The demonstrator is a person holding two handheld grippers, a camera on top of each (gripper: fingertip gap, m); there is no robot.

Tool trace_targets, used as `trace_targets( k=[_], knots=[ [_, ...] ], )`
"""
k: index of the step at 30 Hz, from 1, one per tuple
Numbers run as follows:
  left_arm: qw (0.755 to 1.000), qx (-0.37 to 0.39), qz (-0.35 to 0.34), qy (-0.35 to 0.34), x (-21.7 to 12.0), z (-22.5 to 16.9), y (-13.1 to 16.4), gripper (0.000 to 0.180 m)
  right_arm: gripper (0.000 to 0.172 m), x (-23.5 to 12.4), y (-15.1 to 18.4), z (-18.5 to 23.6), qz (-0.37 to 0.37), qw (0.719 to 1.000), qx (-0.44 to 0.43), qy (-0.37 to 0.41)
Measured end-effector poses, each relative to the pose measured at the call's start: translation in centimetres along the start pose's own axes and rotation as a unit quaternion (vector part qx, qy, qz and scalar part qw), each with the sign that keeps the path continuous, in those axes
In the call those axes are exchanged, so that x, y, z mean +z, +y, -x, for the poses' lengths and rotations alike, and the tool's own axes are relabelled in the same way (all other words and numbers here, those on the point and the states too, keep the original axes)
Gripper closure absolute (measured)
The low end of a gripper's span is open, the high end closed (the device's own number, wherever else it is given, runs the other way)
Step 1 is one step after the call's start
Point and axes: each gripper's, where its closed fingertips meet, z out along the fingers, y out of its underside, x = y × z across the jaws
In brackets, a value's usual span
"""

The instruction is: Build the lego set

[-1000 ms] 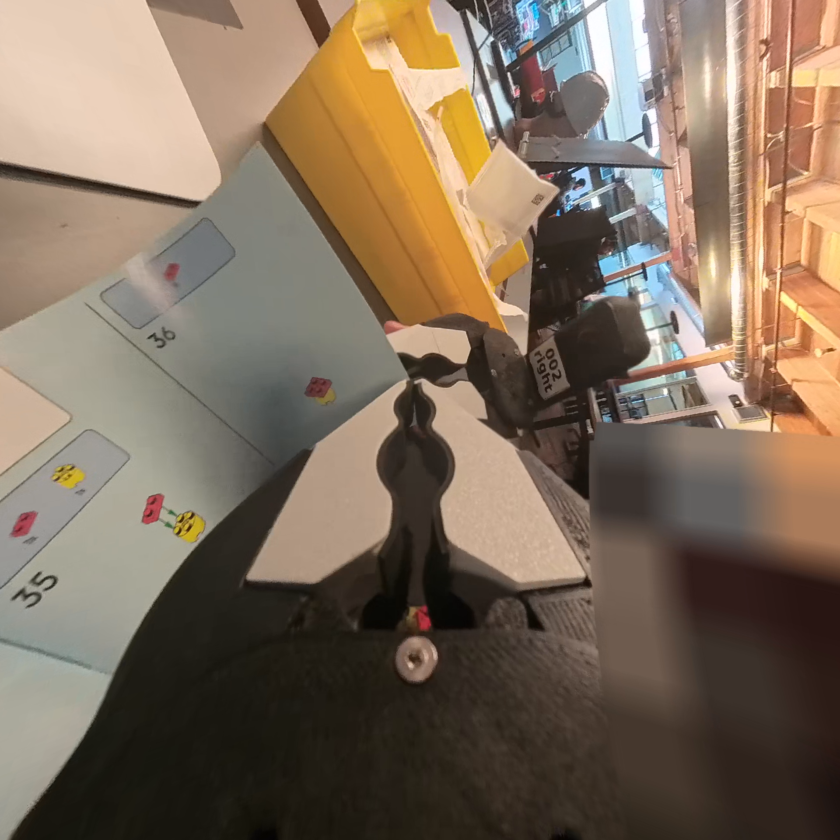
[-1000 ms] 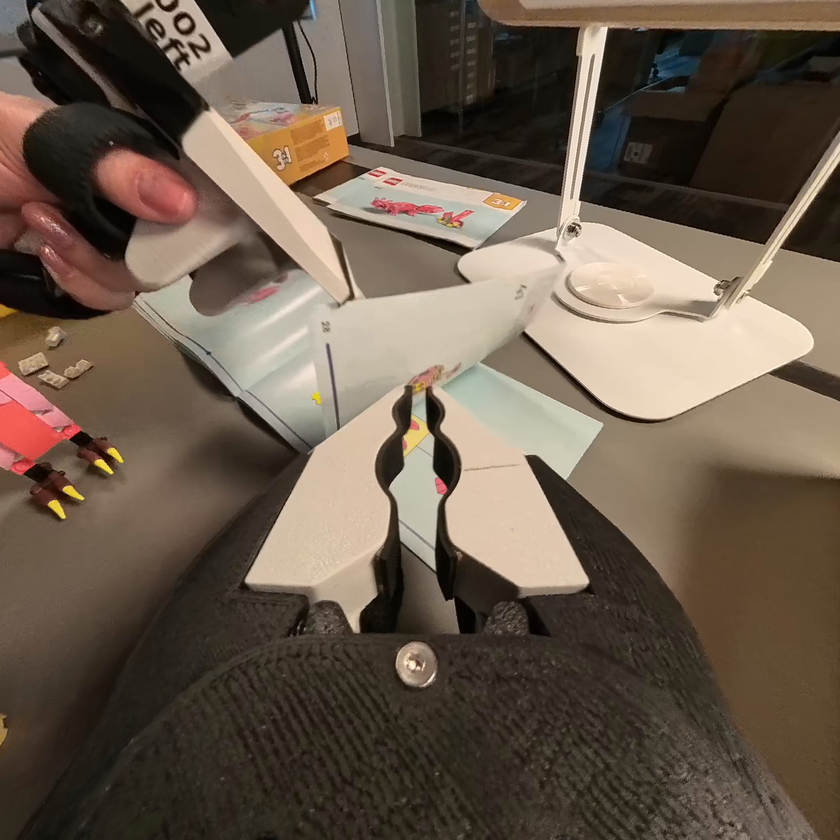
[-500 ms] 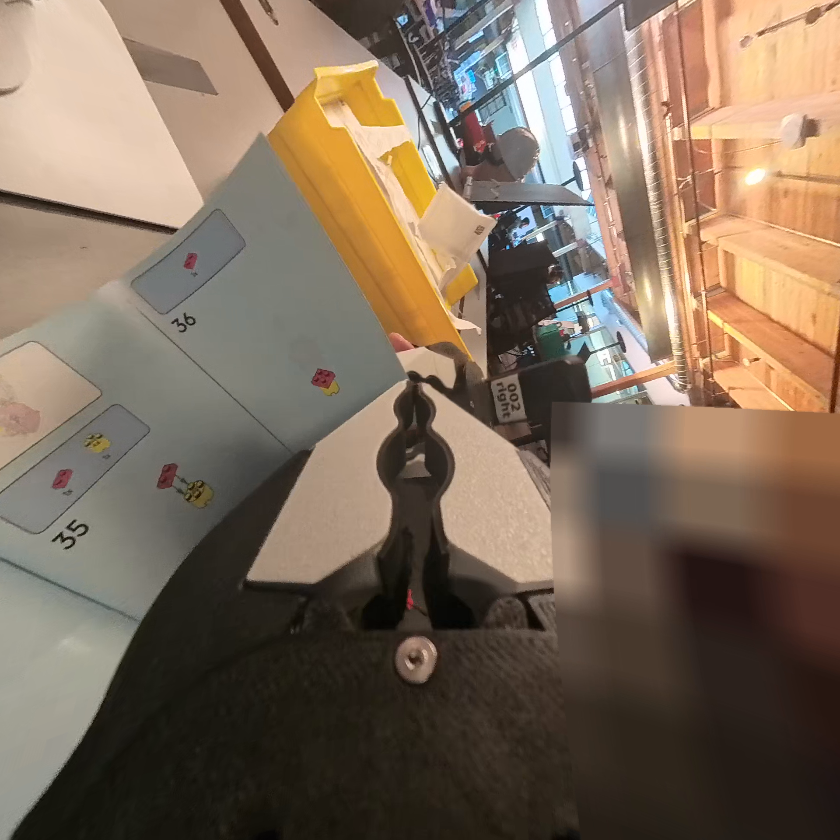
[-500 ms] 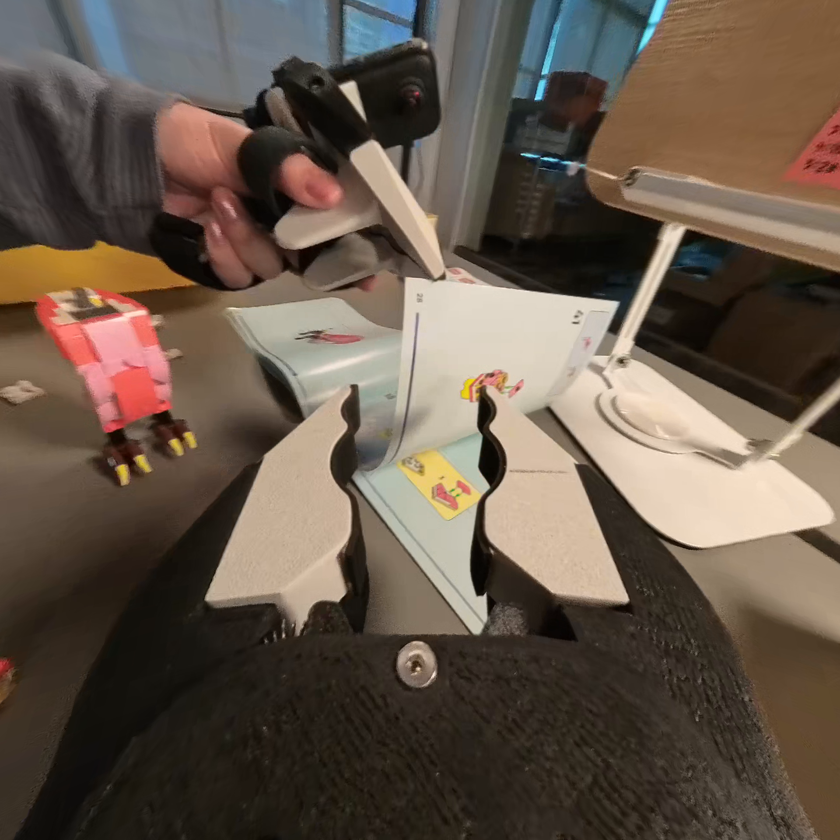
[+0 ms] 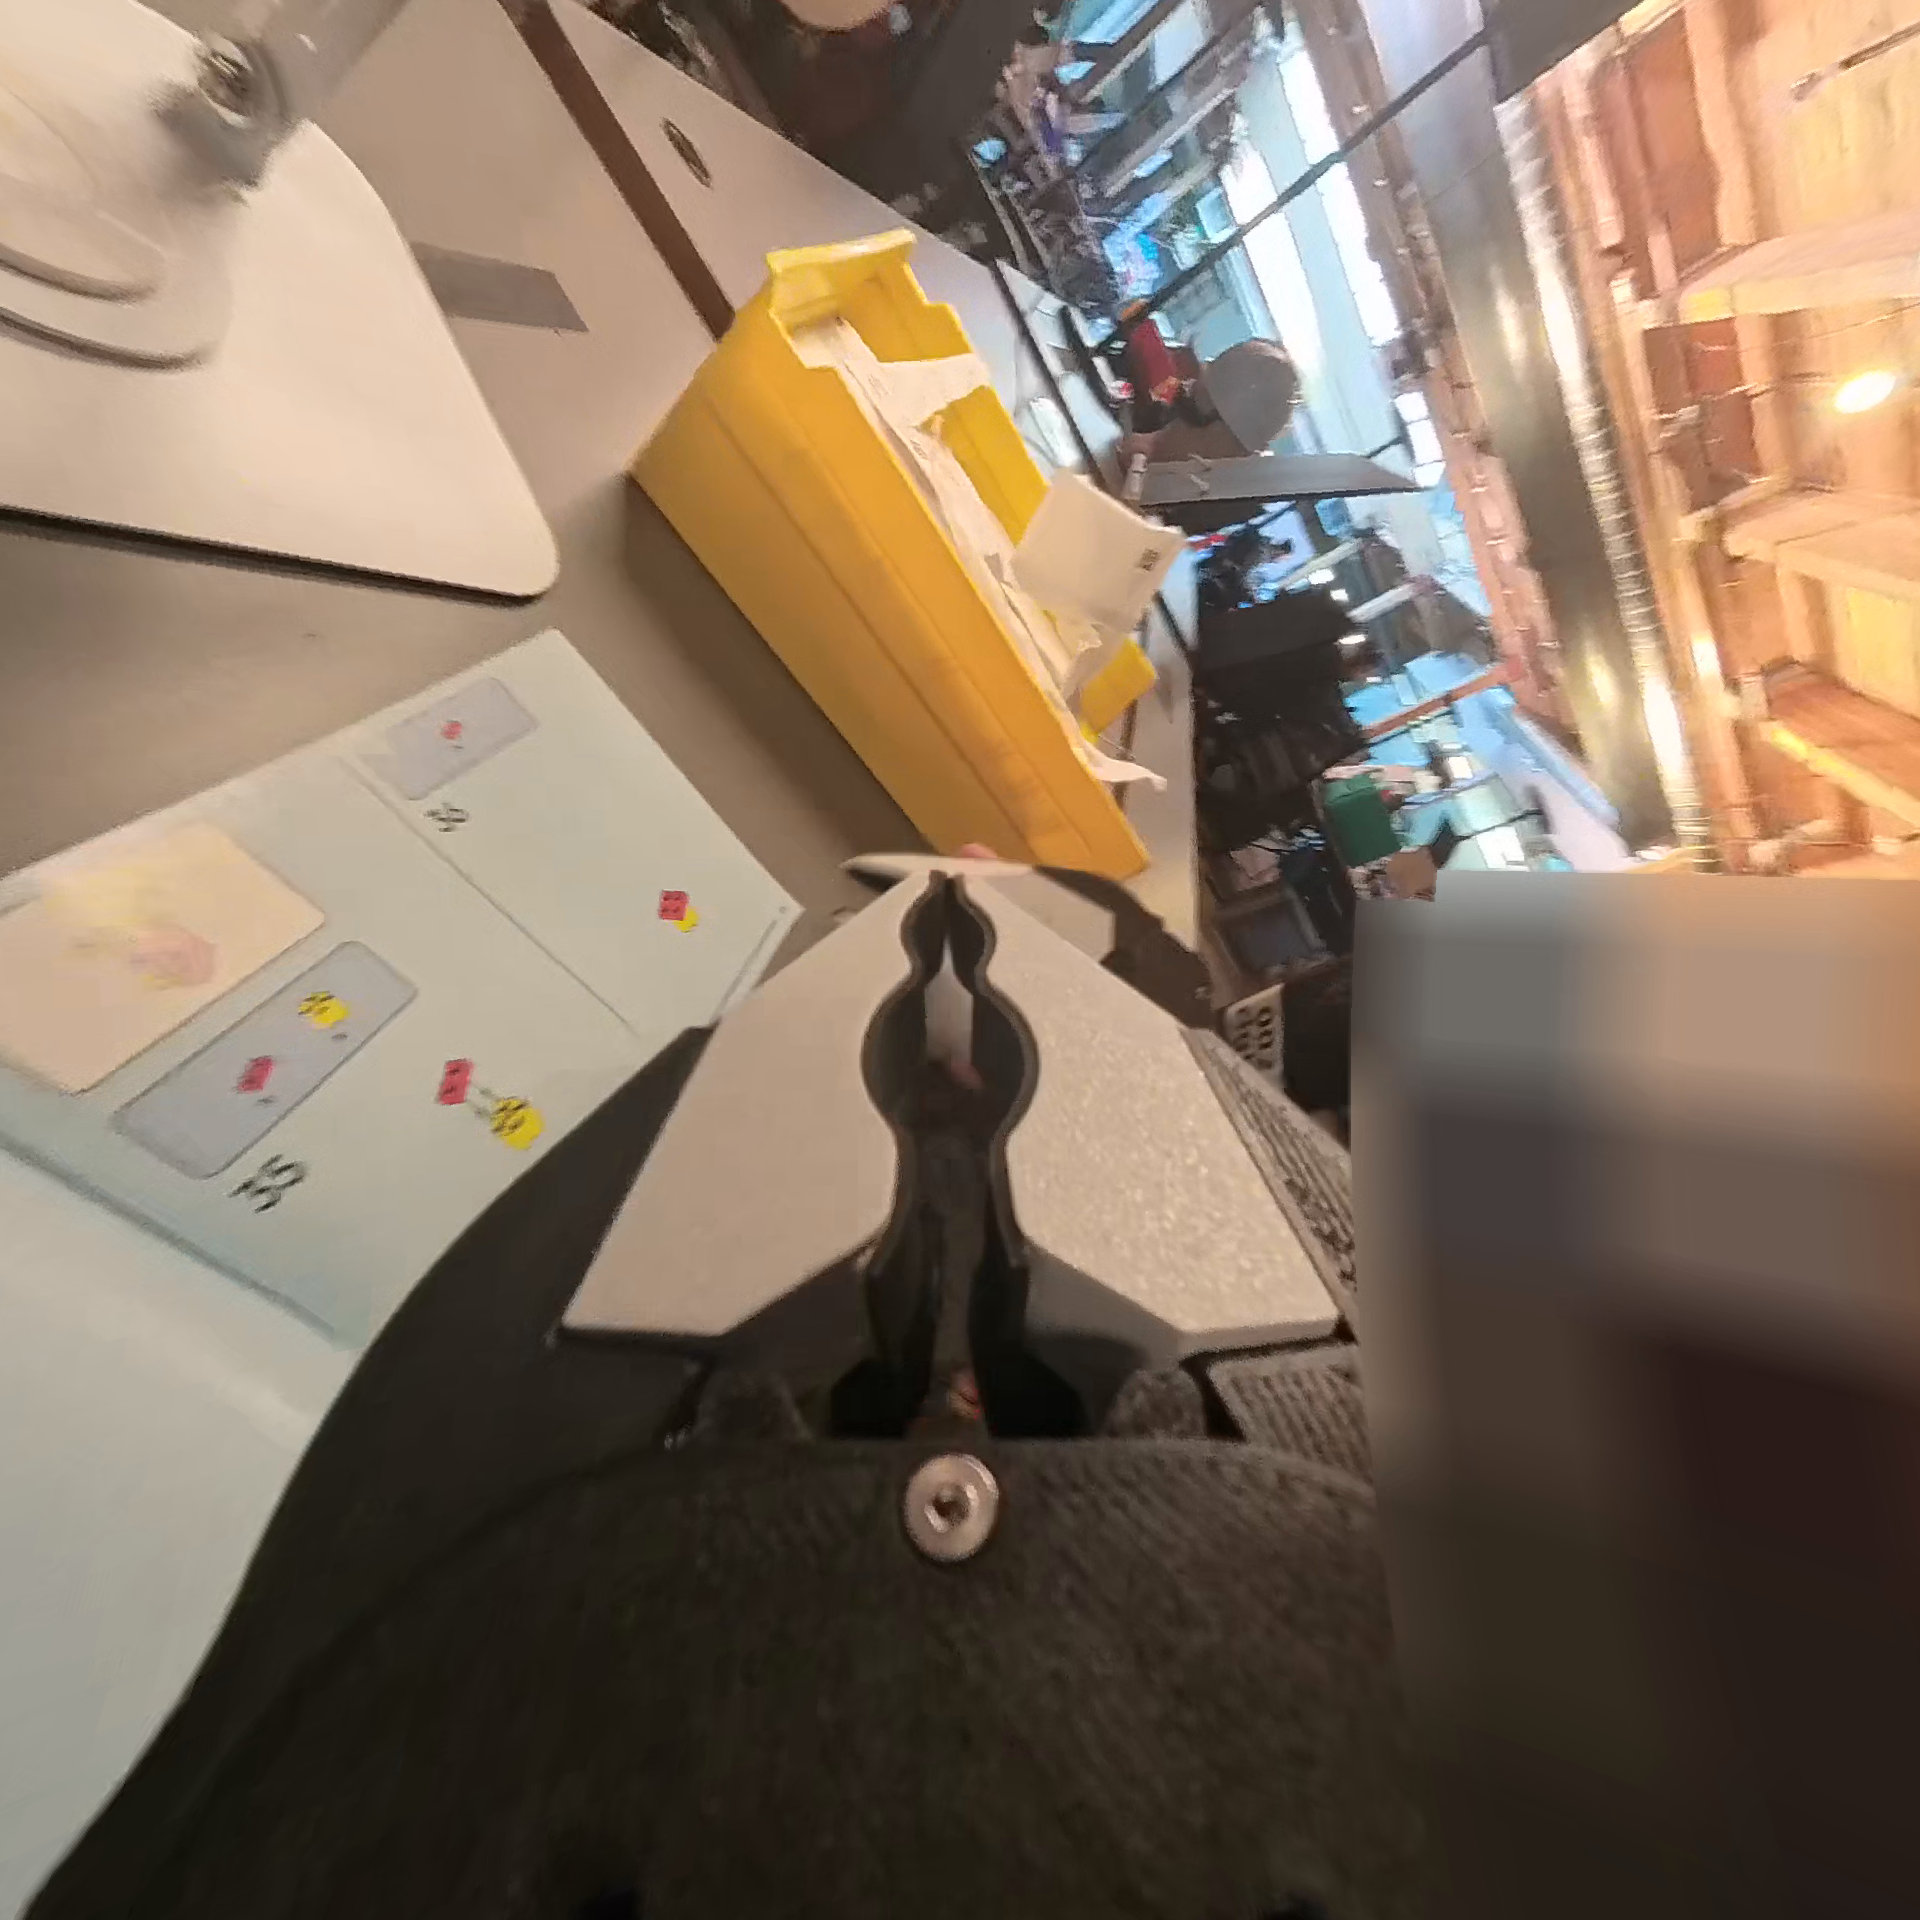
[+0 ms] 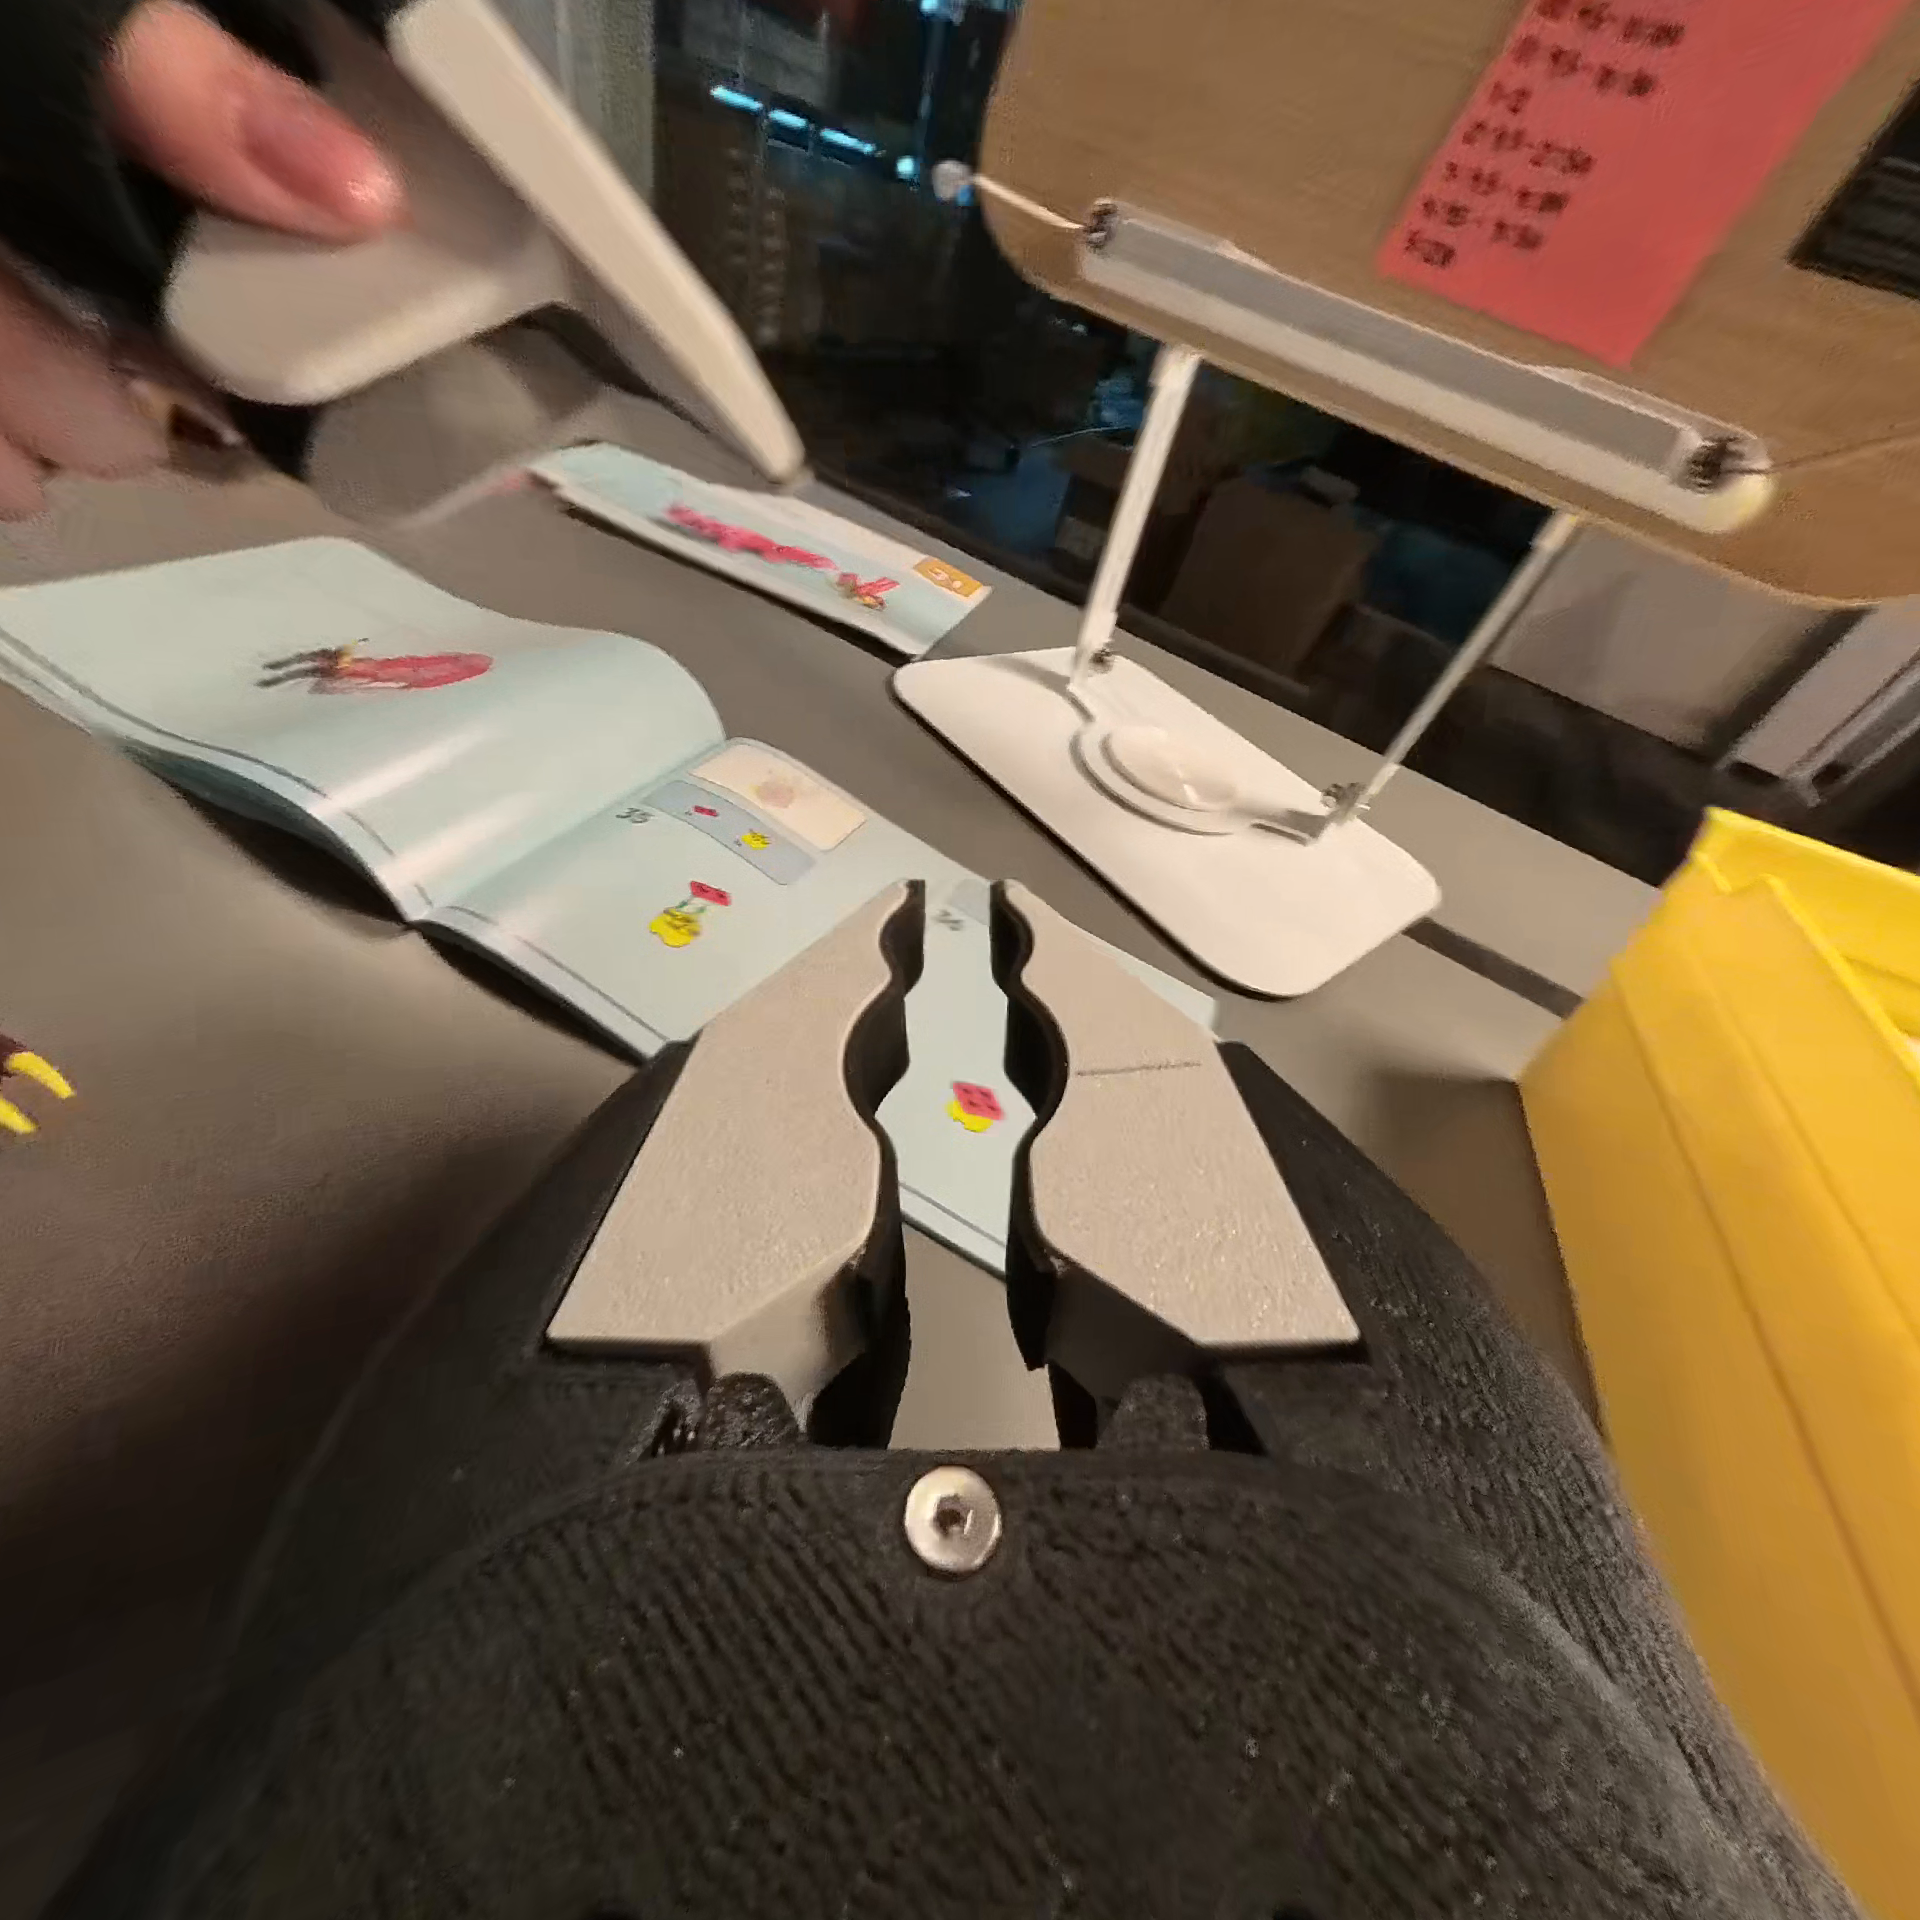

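The open booklet point(image 6: 499, 769) lay flat on the grey table point(image 6: 208, 1195), its pale blue pages printed with small red and yellow brick drawings; the left-hand page bulged up near the spine, the right-hand page lay level. The right gripper point(image 6: 956, 896) hovered over the near corner of that right-hand page with its fingers a narrow slot apart and nothing between them, the page showing through the gap below. The left gripper point(image 5: 943, 885) was clenched, fingertips meeting, and it hung above the table beyond the booklet's far edge; in the right wrist view it point(image 6: 774, 457) pointed down with a hand point(image 6: 135, 239) around it, clear of the paper. Whether anything thin was pinched at its tips could not be told.

To the right gripper's left, bare table ran open up to a brick model's yellow claws point(image 6: 26, 1091) at the edge of view. To its right a yellow bin point(image 6: 1745, 1195) stood close, walling that side. Ahead, just beyond the booklet's corner, sat the white base of a stand point(image 6: 1247, 894), whose thin rods rose to a tan board point(image 6: 1351, 208) overhead. A second, closed booklet point(image 6: 790, 561) lay farther off, behind the open one.
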Motion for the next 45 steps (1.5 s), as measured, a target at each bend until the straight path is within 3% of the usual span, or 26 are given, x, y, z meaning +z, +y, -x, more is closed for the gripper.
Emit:
trace_targets(
  k=[2, 4, 8, 13, 18, 23, 27, 29, 32, 34, 36, 40, 45],
  knots=[
    [0.998, 0.038, -0.001, -0.043, -1.0, 0.7, 0.0, 0.180, 0.163, -0.8, 0.2, -2.2, -0.011, 0.999, 0.005, 0.039],
    [0.991, 0.092, 0.019, -0.091, -1.6, 1.2, 0.4, 0.167, 0.165, -2.0, 0.1, -5.0, -0.033, 0.995, 0.014, 0.090],
    [0.948, 0.225, 0.126, -0.185, -0.2, 2.4, 2.1, 0.150, 0.166, -4.4, -0.5, -9.0, -0.089, 0.981, 0.040, 0.166],
    [0.873, 0.357, 0.270, -0.192, 5.7, 4.0, 5.1, 0.140, 0.170, -5.6, -1.1, -9.9, -0.117, 0.971, 0.020, 0.208],
    [0.831, 0.393, 0.347, -0.185, 10.1, 6.8, 7.2, 0.133, 0.171, -5.8, -0.8, -10.6, -0.123, 0.969, 0.035, 0.213],
    [0.818, 0.403, 0.371, -0.172, 11.7, 7.6, 7.8, 0.134, 0.171, -5.7, -0.5, -11.0, -0.124, 0.968, 0.056, 0.210],
    [0.804, 0.411, 0.391, -0.180, 11.6, 7.9, 7.4, 0.149, 0.171, -5.4, -0.4, -10.9, -0.120, 0.970, 0.058, 0.203],
    [0.808, 0.400, 0.395, -0.176, 11.5, 7.9, 7.4, 0.155, 0.171, -5.4, -0.4, -10.8, -0.120, 0.970, 0.060, 0.201],
    [0.820, 0.388, 0.382, -0.174, 11.8, 7.6, 7.6, 0.143, 0.171, -5.3, -0.4, -10.8, -0.120, 0.971, 0.061, 0.199],
    [0.803, 0.416, 0.385, -0.186, 11.8, 7.8, 7.7, 0.129, 0.171, -5.3, -0.5, -10.7, -0.120, 0.971, 0.059, 0.198],
    [0.780, 0.451, 0.387, -0.194, 11.8, 7.7, 7.7, 0.127, 0.171, -5.3, -0.5, -10.6, -0.120, 0.971, 0.057, 0.197],
    [0.770, 0.468, 0.391, -0.190, 11.9, 7.4, 8.1, 0.153, 0.171, -5.2, -0.5, -10.5, -0.118, 0.972, 0.058, 0.193],
    [0.799, 0.425, 0.385, -0.180, 11.8, 7.3, 8.3, 0.167, 0.172, -5.1, -0.4, -10.5, -0.117, 0.973, 0.059, 0.191]
  ],
)
